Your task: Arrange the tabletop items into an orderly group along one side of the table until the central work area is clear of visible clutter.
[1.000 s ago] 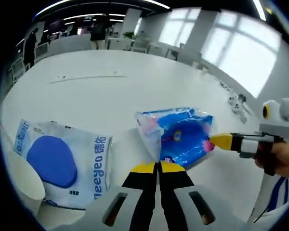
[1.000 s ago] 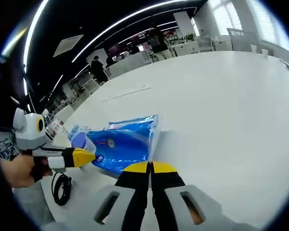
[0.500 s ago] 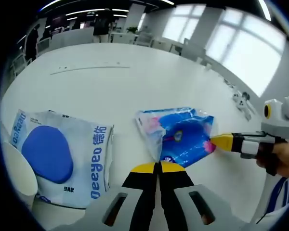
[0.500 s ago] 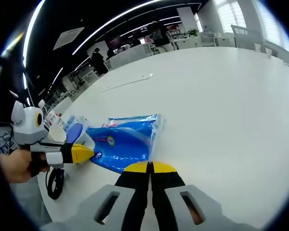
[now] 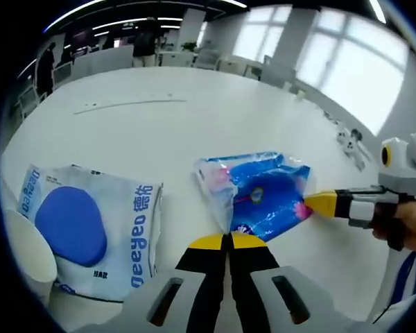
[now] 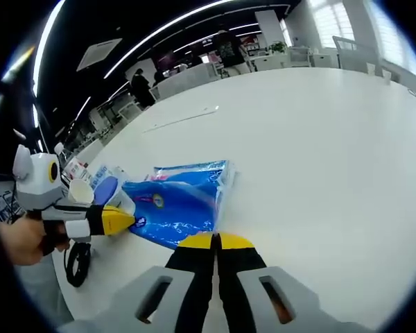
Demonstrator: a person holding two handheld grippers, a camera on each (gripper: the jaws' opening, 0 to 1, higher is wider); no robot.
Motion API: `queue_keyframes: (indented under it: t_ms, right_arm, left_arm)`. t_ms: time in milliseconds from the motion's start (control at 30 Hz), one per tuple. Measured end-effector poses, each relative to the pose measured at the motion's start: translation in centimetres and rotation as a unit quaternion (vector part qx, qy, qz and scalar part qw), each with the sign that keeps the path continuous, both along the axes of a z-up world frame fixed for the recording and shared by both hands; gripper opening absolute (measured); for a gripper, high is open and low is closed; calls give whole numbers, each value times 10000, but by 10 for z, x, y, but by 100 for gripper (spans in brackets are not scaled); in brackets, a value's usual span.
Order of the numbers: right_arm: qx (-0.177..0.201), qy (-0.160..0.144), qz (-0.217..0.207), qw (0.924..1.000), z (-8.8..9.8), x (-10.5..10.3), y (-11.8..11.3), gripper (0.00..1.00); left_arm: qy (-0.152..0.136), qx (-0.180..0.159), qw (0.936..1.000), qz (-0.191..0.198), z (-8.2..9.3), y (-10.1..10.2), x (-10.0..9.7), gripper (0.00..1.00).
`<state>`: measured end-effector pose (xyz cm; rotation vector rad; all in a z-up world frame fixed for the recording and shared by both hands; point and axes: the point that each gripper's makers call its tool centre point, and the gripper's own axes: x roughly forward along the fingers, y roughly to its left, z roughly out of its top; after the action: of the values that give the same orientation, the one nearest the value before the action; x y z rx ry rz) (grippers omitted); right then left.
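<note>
White surface [image 5: 194, 118] stretches behind the blue packet [image 5: 260, 194], which both your closed claws, left [image 5: 229, 239] and right [image 5: 312, 202], pinch at its edges, just beside the wipes pack [image 5: 90, 229]; grouping remains unfinished.

Blue crinkled plastic pack [image 5: 258, 194] lies flat on white table [image 5: 194, 125]. White wipes pack [image 5: 90, 232] with blue oval lid lies flat nearby. White paper cup [image 5: 24, 253] beside it.

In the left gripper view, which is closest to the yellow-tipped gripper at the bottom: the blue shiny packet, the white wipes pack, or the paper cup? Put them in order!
From the left gripper:
1. Blue packet, touching the tips, just ahead.
2. White wipes pack, off to the left.
3. Paper cup, farthest, at the left edge beyond the wipes pack.
</note>
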<state>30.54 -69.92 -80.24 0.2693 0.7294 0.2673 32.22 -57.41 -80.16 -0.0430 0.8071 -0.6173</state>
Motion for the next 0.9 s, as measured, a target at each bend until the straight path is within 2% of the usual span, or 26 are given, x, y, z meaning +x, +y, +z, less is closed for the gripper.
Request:
queue_keyframes:
  t_ms: [67, 133, 200, 233, 267, 300, 333, 400, 467, 500, 567, 600, 633, 667, 767, 833, 900]
  right_arm:
    - [20, 23, -67, 10000, 0, 0, 0, 0]
    - [-81, -19, 7, 10000, 0, 0, 0, 0]
    - [-94, -7, 9, 10000, 1, 0, 1, 0]
    - [-97, 37, 26, 9999, 0, 0, 1, 0]
    - [-149, 73, 45, 9999, 1, -1, 1, 0]
    - [-512, 39, 137, 9986, 2, -1, -3, 4]
    - [-658, -107, 239, 9975, 5, 2, -3, 11]
    - [-796, -241, 335, 9960, 10, 3, 1, 28]
    - [-840, -356, 355, 9952, 17, 2, 5, 36]
    - [-878, -451, 325, 9946, 22, 3, 5, 42]
    - [-919, -593, 269, 9936, 29, 3, 6, 55]
    - [-890, -679, 245, 9934, 34, 4, 7, 67]
    - [-861, -725, 238, 9934, 36, 4, 8, 73]
    - [-948, -762, 212, 9923, 38, 2, 4, 75]
    - [-875, -802, 115, 9929, 44, -1, -3, 82]
    - [-757, -850, 10, 9935, 49, -4, -6, 87]
    - [-823, -882, -17, 9927, 53, -9, -9, 86]
  left_arm:
    - [-143, 142, 9997, -128, 1, -2, -2, 0]
    - [-129, 107, 9998, -87, 1, -3, -3, 0]
    - [-202, 163, 9994, -232, 2, -5, -6, 4]
    - [-235, 241, 9990, -301, 3, -5, -7, 6]
    - [-399, 553, 9967, -440, 2, 1, -7, 9]
    - [-583, 731, 9947, -439, 4, 4, -4, 16]
    - [-753, 774, 9936, -339, 8, 6, 0, 22]
    - [-770, 655, 9941, -395, 16, 2, -3, 31]
    - [-978, 631, 9921, -465, 27, -2, -1, 37]
    - [-1141, 590, 9909, -392, 34, -3, 3, 47]
    - [-1244, 463, 9909, -237, 42, -5, 6, 67]
    - [-1283, 450, 9905, -224, 45, -5, 6, 79]
    - [-1292, 450, 9903, -227, 46, -6, 5, 86]
    - [-1385, 564, 9884, -275, 50, -4, 5, 88]
    - [-1379, 570, 9883, -313, 54, -1, 0, 97]
    - [-1385, 563, 9882, -323, 58, 1, -3, 97]
    - [-1454, 588, 9870, -339, 63, 3, -6, 97]
